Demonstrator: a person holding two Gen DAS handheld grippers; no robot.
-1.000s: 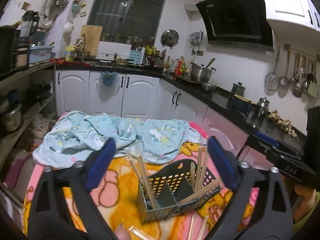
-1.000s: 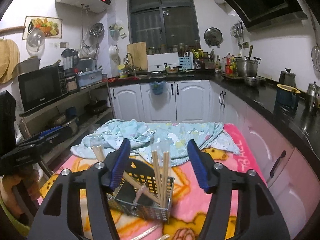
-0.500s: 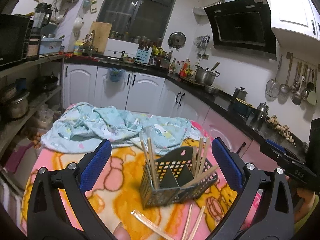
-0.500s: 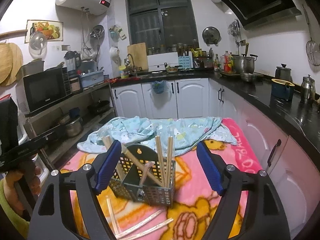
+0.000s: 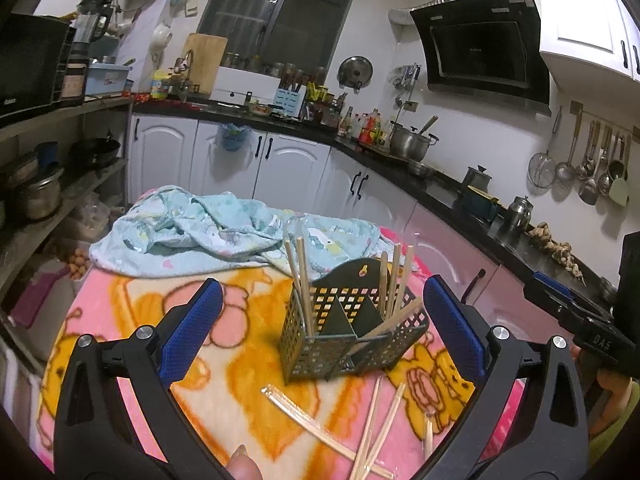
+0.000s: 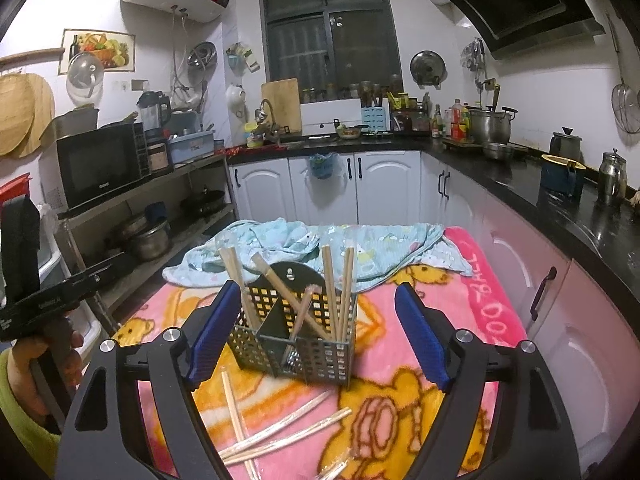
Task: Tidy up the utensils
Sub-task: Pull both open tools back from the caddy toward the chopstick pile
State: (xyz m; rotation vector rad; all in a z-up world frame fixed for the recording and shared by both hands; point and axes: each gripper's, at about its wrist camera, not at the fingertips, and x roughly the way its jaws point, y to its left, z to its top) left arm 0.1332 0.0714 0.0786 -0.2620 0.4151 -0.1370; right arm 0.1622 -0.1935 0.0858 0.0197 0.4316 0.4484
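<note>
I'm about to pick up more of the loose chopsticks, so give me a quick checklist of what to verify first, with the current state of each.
1. Left tongs open and empty: ok.
2. Right tongs open and empty: ok.
3. Utensil caddy upright on the blanket: ok.
4. Loose chopsticks lying in reach in front of the caddy: ok, several cross each other.
5. Room in the caddy compartments: ok, gaps show between the standing chopsticks.
6. Whether the loose ones are still in clear wrappers: cannot tell for all; some look wrapped.
</note>
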